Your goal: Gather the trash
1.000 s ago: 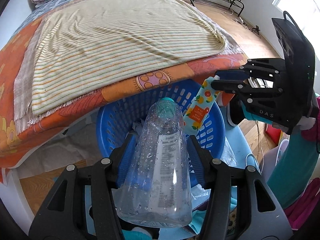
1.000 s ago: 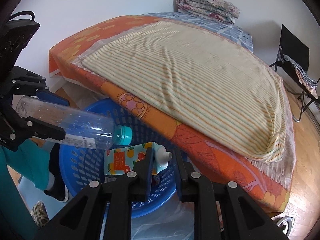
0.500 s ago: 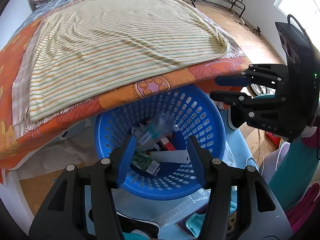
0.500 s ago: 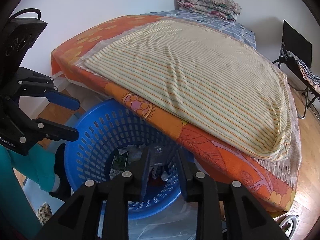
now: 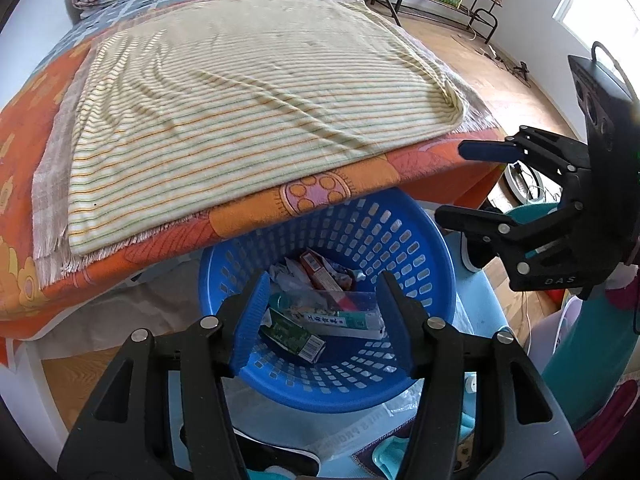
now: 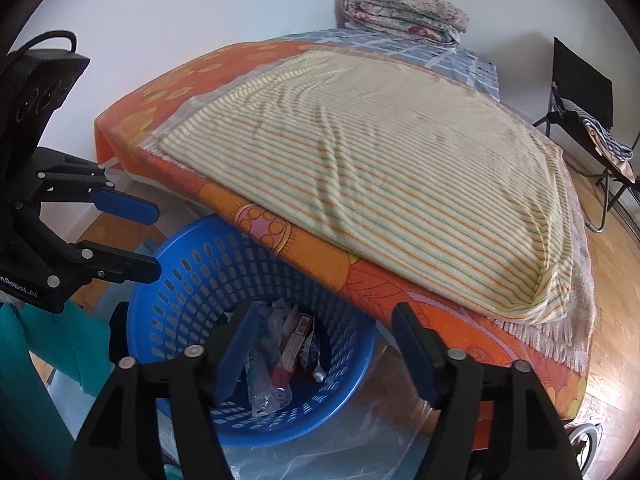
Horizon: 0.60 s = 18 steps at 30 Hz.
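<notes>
A blue perforated basket stands on the floor against the bed's near edge; it also shows in the right wrist view. Inside lie a clear plastic bottle, small cartons and crumpled wrappers. My left gripper is open and empty above the basket's near rim. My right gripper is open and empty above the basket's other side. Each gripper shows in the other's view, the right one and the left one, both with jaws apart.
A bed with an orange cover and a striped cream blanket overhangs the basket. A folded quilt lies at the bed's far end. A black folding chair stands on the wood floor. Clear plastic lies beneath the basket.
Both grippers have opened. The clear bottle left my left gripper and the fruit-print carton left my right gripper; both dropped into the basket. Both grippers have drawn back slightly.
</notes>
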### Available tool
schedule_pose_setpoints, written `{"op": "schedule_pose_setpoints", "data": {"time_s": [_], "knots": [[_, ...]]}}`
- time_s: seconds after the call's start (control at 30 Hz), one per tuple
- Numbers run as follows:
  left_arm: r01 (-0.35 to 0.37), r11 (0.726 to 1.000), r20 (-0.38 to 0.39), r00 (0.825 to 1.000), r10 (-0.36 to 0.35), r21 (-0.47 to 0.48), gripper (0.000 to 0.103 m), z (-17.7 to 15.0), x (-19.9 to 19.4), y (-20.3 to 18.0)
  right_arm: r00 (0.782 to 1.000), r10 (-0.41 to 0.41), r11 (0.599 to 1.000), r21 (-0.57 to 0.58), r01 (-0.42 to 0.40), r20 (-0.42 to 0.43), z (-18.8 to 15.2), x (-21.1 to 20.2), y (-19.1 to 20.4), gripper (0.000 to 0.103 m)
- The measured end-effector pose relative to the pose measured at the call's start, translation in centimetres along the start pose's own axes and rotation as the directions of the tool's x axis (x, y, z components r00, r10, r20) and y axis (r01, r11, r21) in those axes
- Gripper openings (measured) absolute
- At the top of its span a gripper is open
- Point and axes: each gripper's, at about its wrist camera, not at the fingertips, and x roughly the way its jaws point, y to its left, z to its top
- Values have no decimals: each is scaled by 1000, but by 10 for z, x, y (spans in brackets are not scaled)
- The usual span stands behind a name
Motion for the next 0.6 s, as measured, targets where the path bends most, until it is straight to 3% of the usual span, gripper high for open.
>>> {"op": "schedule_pose_setpoints", "data": {"time_s": [0.27,0.6], "knots": [[-17,999,37,999,18,-32,72,10,-4,5,1000,-23,999,35,22,11,5,-4,-8,90],[-29,994,114,993,41,-108,77,30,-15,15,999,-42,997,66,40,30,12,-10,-13,99]]}}
